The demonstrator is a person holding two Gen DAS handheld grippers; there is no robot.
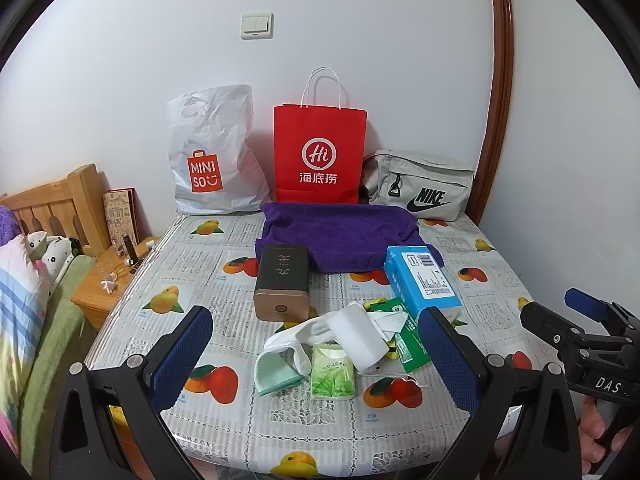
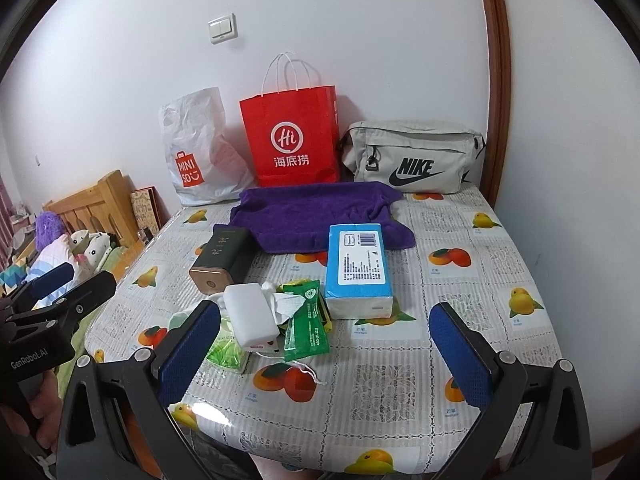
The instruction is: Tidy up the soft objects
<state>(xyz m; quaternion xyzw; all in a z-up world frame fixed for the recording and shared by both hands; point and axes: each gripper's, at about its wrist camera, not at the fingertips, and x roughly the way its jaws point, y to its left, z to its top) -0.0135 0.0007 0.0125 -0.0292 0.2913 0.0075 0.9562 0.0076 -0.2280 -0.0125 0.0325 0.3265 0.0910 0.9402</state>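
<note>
A heap of small soft items lies on the fruit-print table (image 1: 492, 276): a white sock (image 1: 294, 336), a white foam block (image 1: 360, 338), a mint face mask (image 1: 276, 374), a green tissue pack (image 1: 332, 376) and a green wipes packet (image 1: 412, 346). Behind them a blue tissue pack (image 2: 356, 268) rests partly on a purple towel (image 2: 312, 212). My left gripper (image 1: 316, 356) hovers open in front of the heap, holding nothing. Further right over the table's front, my right gripper (image 2: 324, 354) is open and also holds nothing.
A dark tin box (image 1: 282, 280) lies left of the towel. Against the wall stand a white Miniso bag (image 1: 212, 160), a red paper bag (image 1: 320, 152) and a grey Nike bag (image 1: 420, 184). A bed and wooden nightstand (image 1: 100, 292) are at the left.
</note>
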